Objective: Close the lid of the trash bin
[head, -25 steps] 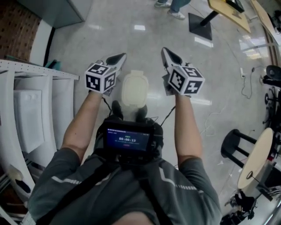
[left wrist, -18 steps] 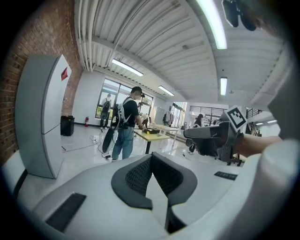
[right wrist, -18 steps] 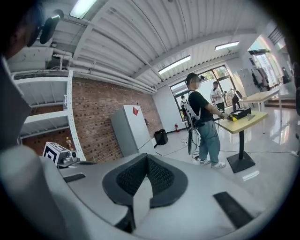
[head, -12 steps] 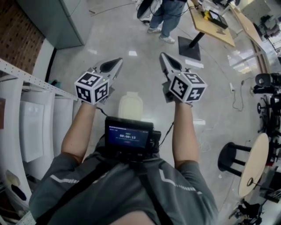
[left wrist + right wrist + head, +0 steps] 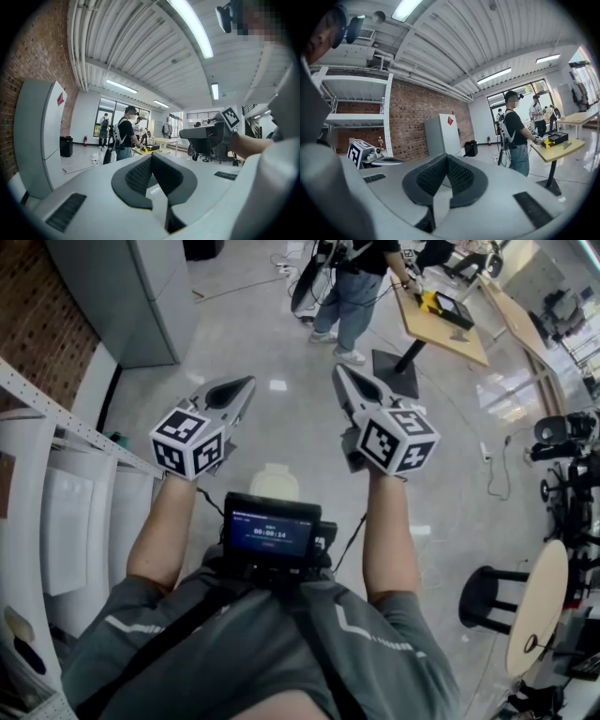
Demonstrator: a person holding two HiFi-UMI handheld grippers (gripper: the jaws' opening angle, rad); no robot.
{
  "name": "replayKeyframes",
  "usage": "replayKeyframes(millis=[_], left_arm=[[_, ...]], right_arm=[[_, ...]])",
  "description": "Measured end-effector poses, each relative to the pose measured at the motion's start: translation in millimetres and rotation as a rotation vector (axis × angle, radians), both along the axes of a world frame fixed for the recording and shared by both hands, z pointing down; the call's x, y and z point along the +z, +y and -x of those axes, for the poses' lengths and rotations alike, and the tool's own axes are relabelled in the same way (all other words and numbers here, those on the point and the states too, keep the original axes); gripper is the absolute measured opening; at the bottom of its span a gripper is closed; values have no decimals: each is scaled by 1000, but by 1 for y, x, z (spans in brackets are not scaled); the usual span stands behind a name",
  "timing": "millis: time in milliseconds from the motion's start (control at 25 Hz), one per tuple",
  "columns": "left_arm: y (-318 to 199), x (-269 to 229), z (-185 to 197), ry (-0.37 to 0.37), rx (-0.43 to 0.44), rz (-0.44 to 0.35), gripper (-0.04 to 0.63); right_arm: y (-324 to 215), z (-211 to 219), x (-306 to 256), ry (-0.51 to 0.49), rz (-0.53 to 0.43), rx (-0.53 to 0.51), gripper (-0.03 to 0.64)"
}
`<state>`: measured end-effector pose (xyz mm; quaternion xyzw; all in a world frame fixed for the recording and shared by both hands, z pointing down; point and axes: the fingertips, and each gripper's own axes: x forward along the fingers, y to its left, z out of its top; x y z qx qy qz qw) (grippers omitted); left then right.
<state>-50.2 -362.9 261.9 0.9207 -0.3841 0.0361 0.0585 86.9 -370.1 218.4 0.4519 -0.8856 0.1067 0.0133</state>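
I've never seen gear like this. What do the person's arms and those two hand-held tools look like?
The left gripper and right gripper are pale grey pointed shells with dark dimpled pads inside. Each carries a white cube with black square markers. Thin dark cables run to a chest screen. The shirt is grey, short-sleeved.

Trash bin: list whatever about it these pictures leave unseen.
Head view: only a sliver of the trash bin shows; the chest-mounted screen covers the rest, so lid closure cannot be judged.
Left and right gripper views: both look across the room; the bin lies outside their frames.
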Motion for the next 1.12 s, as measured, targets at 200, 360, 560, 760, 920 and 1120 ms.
replayKeyframes(millis=[200, 360, 560, 760, 920, 1120], left_arm=[[2, -3, -1, -11, -6, -6, 5], [3, -11, -1, 0, -17, -17, 5], [3, -12, 1, 9, -28, -20, 5], [3, -13, 2, 0, -28, -19, 5], [3, -11, 3, -4, -41, -15, 5], [3, -12, 3, -7, -39, -15, 5]], right_arm=[[3, 3, 1, 21, -11, -4, 9], [4, 4, -1, 17, -8, -10, 9], [5, 8, 1, 27, -13, -13, 8], [3, 6, 3, 37, 1, 8, 9], [5, 6, 2, 39, -9, 4, 9], [4, 6, 3, 42, -4, 12, 8]])
